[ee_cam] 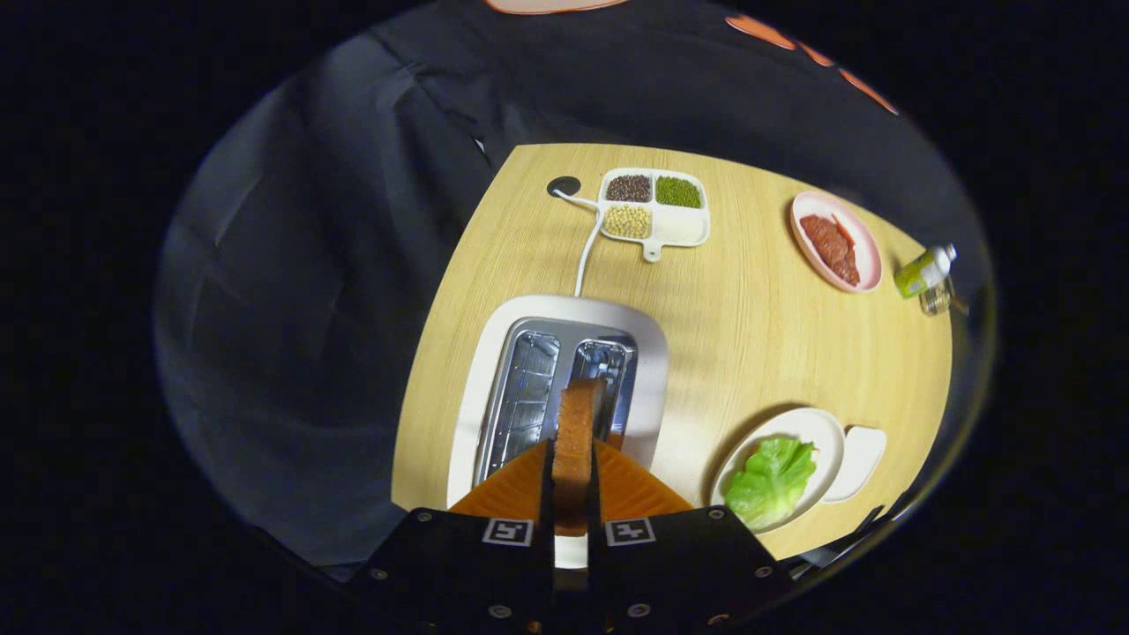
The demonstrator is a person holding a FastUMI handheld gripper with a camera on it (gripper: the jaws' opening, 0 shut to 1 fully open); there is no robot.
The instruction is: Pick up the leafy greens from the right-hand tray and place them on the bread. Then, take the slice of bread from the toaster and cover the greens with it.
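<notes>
A: How does the gripper (573, 459) stand?

B: It points down at the worktop (750, 335) from above. The fingers (617, 489) are narrow and both press on the slice of bread (578, 441), which stands on its edge between them, above the toaster (494, 379).

A: Where is the slice compared to the slots?

B: Its far end is over the slot (609, 370) just ahead of the fingers. The other slot (529, 388), beside it, is open.

A: And the greens?

B: The leafy greens (772, 481) lie on a white plate (816, 428), to the right of the fingers and near the worktop's near edge. A small white dish (860, 459) touches that plate.

A: Is there room to move?

B: Between the toaster and the plate the wood is bare. Far beyond the fingers are a divided tray (684, 229) with beans, a pink plate (869, 260) with meat, and a small bottle (922, 269) at the far right edge.
</notes>
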